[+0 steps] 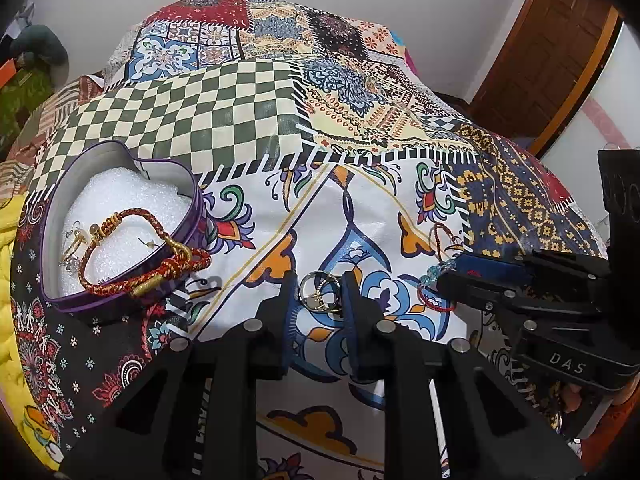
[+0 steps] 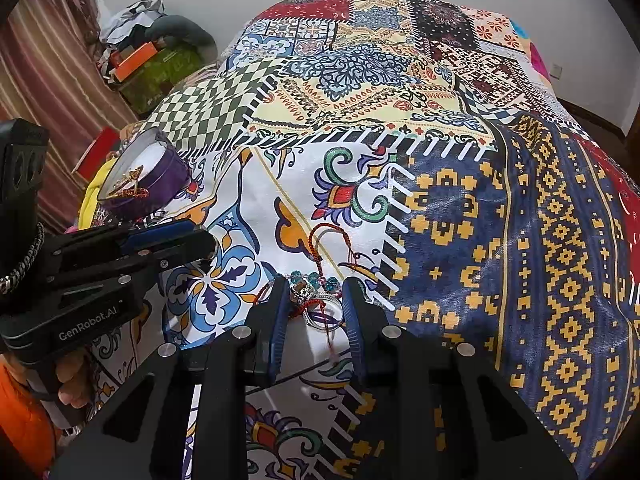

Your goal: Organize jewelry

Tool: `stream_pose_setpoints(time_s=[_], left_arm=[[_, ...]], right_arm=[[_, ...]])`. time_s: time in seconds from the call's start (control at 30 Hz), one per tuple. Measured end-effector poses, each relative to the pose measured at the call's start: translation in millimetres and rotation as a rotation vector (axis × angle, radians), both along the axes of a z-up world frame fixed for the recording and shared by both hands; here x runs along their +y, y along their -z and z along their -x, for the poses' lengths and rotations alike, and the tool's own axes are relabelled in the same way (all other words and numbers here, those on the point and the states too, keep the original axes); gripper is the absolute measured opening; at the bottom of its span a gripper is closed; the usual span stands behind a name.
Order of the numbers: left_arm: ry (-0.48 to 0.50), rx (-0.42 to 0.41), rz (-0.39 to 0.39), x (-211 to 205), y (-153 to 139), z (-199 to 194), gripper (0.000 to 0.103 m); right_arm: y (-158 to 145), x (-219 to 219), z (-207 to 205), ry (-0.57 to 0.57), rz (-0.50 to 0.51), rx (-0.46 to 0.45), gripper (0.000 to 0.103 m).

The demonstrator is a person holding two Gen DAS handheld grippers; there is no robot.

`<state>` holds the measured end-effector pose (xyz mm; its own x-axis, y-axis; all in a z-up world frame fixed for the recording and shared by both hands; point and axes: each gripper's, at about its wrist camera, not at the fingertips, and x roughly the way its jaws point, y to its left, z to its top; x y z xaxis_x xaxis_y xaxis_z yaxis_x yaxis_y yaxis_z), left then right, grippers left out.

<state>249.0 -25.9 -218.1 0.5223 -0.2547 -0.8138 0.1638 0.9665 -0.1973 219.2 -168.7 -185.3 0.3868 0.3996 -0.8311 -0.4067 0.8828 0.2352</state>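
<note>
While left jaws clamp gold rings (image 1: 320, 292), right view shows jaws clamping silver rings (image 2: 324, 314).

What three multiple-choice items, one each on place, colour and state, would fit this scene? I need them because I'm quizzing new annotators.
1. Where are the metal hoops?
A. On the floor
B. On the bedspread, between the left claw fingers
C. On a chair

2. What colour is the heart-shaped tin outside?
A. Purple
B. Green
C. Yellow

3. The tin is:
A. Closed with a lid
B. Open, with white foam showing
C. Upside down

Answers:
1 B: the hoops lie on the cloth between the two fingers.
2 A: its outer wall is purple in both views.
3 B: there is no lid on it, and the foam and jewelry inside are visible.
</note>
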Motion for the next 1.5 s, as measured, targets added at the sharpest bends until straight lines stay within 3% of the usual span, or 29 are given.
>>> stream_pose_setpoints(time_s=[0.1,0.17,0.43,0.83,0.97,1.33,1.5], left_arm=[[-0.001,-0.008,-0.009,-2,-2,2,0.02],[0.0,-0.018,-0.009,-2,-5,5,0.02],[0.01,-0.072,-0.047,-2,-22,21,0.02],[0.027,-0.163,-0.106,-9,-47,50,0.02],[0.027,-0.165,-0.104,-9,-47,52,0.02],[0.008,-0.147,-0.091,0,-41,52,0.02],[0.002,-0.143,-0.08,0,-40,52,0.02]], right_arm=[[-1,-1,-1,0.004,-0.003,0.0,0.023],[-3,-3,-1,0.01,-0.014,0.002,0.012],[-15,-14,1,0.05,-0.043,-0.014,0.01],[-29,-18,24,-0.005,0.055,-0.037,0.011],[-22,-14,19,0.005,0.069,-0.008,0.031],[2,-4,0,-0.009,0.103,0.014,0.031],[1,-8,5,0.002,0.082,0.015,0.019]])
